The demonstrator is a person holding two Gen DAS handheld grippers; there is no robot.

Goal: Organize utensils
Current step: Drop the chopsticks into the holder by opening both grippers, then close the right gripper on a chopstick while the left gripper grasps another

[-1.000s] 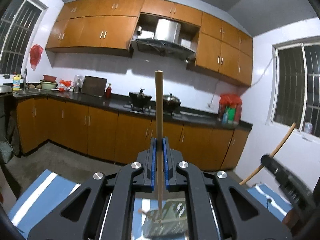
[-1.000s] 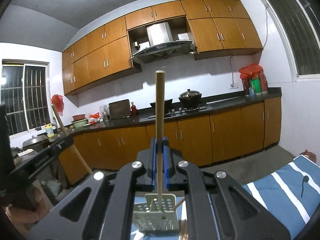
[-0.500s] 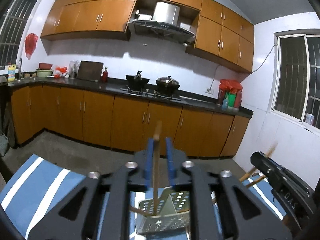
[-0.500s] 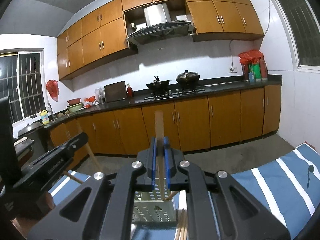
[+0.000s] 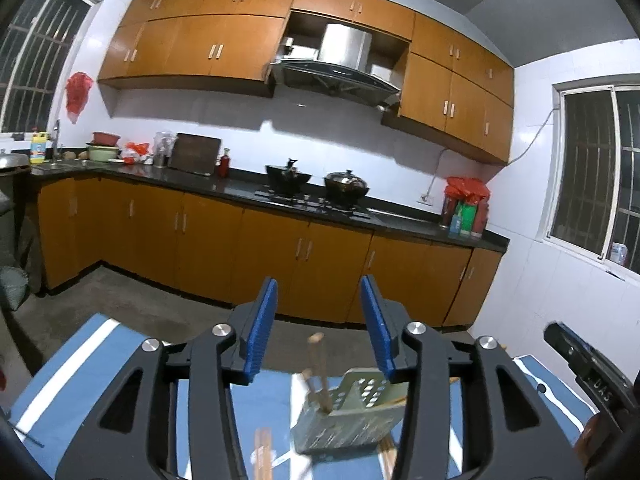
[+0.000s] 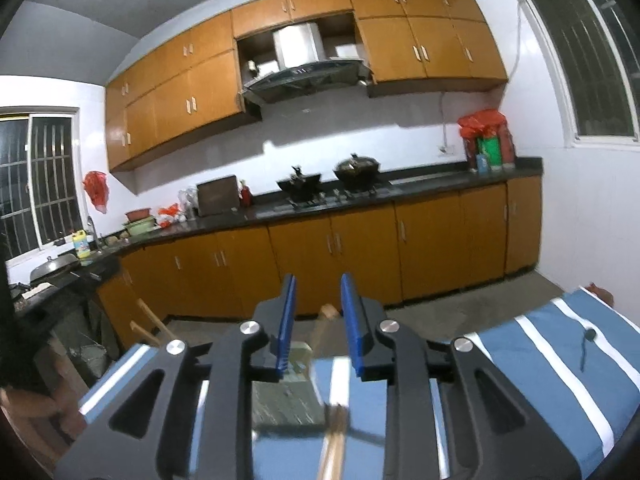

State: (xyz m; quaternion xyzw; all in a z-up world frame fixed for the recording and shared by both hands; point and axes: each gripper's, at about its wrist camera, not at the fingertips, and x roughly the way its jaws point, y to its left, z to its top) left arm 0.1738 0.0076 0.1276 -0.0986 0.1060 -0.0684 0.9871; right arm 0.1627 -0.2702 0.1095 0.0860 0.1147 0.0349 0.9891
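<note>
A green perforated utensil holder point(image 5: 344, 416) stands on the blue striped cloth point(image 5: 80, 368), below my left gripper point(image 5: 319, 326). Wooden chopsticks point(image 5: 318, 368) stand in it, free of the blue pads. The left gripper is open and empty above them. In the right wrist view the holder point(image 6: 286, 396) is blurred below my right gripper point(image 6: 318, 322), which is open and empty. One chopstick point(image 6: 323, 322) leans up between its jaws without contact. More chopsticks point(image 6: 334, 440) lie on the cloth in front of the holder.
Loose chopsticks point(image 5: 262, 446) lie on the cloth left of the holder. The right gripper's black body point(image 5: 588, 372) shows at the left view's right edge. Kitchen counters with pots point(image 5: 316, 188) run along the far wall. A wooden chair point(image 6: 150, 326) stands left of the table.
Both grippers lowered their chopsticks into the green holder and opened their jaws. The chopsticks now stand in the holder, released, and both grippers have drawn back a little.
</note>
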